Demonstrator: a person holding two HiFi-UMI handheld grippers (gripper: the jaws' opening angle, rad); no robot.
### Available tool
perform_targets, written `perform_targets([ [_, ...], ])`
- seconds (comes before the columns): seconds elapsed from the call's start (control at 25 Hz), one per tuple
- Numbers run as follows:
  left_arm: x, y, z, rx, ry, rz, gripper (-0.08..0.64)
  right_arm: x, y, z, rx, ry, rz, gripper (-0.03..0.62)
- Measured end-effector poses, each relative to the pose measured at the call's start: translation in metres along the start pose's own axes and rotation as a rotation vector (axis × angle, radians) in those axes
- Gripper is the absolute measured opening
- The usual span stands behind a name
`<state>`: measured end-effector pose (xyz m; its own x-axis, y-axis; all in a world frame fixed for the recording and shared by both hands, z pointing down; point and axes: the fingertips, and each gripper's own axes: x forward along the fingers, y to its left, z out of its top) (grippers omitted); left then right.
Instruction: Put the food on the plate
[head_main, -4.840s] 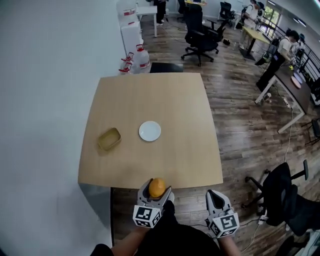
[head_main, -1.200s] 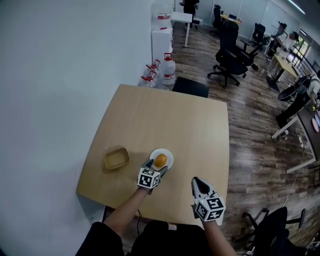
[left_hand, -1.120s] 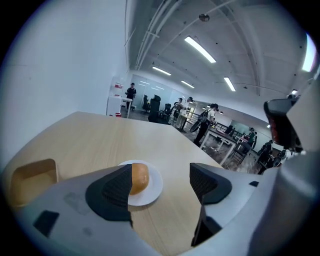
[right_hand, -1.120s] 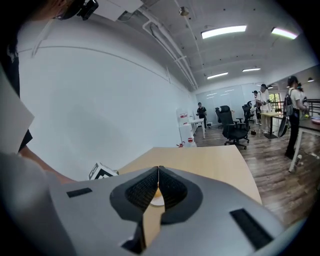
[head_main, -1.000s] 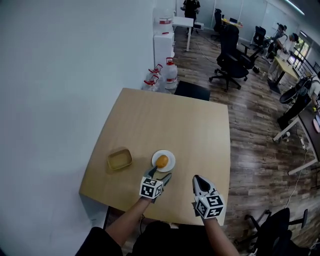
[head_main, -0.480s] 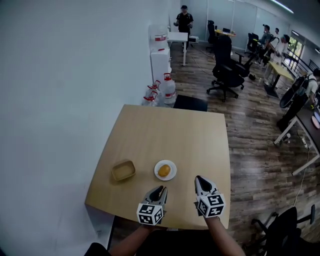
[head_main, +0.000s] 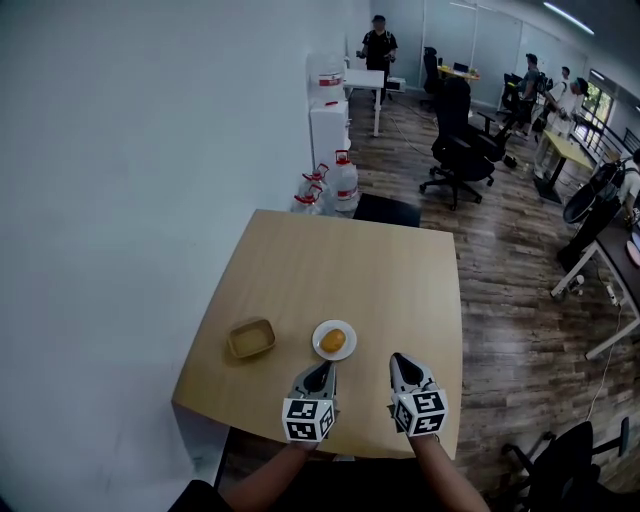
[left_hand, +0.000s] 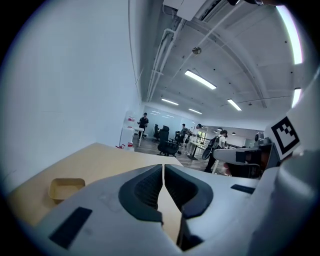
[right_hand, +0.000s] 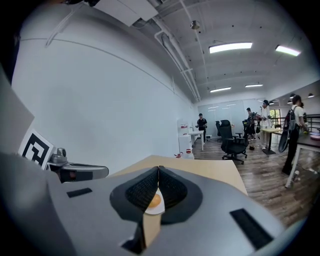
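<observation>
Tabletop (head_main: 340, 270): carries a tan tray (head_main: 251, 338) at near left and a white plate (head_main: 318, 340) just right of it.

Left gripper (head_main: 319, 368): at the plate a second ago with its jaws wide. It now sits back at the near edge, jaws pressed together with nothing between them.

Right gripper (head_main: 402, 360): beside it, likewise closed and empty.

Round orange food (head_main: 334, 341): lies on the plate, apart from both grippers.

Judgement: the placement looks done, and no other food is in sight to carry.

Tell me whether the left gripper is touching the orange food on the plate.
Apart. The head view shows the rim of the plate between the orange food and the tips of the shut, empty left gripper.
</observation>
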<state>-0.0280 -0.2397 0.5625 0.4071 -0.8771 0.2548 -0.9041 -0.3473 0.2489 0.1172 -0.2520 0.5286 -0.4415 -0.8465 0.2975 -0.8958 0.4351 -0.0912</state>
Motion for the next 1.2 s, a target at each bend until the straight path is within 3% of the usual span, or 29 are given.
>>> perform_targets([
  [0.28, -0.001, 0.003, 0.004, 0.003, 0.001, 0.017, 0.023, -0.002, 0.002, 0.010, -0.043, -0.022, 0.001, 0.060],
  [1.2, -0.037, 0.021, -0.006, 0.005, 0.003, 0.052, 0.023, -0.016, 0.021, 0.004, -0.030, -0.045, -0.003, 0.060],
])
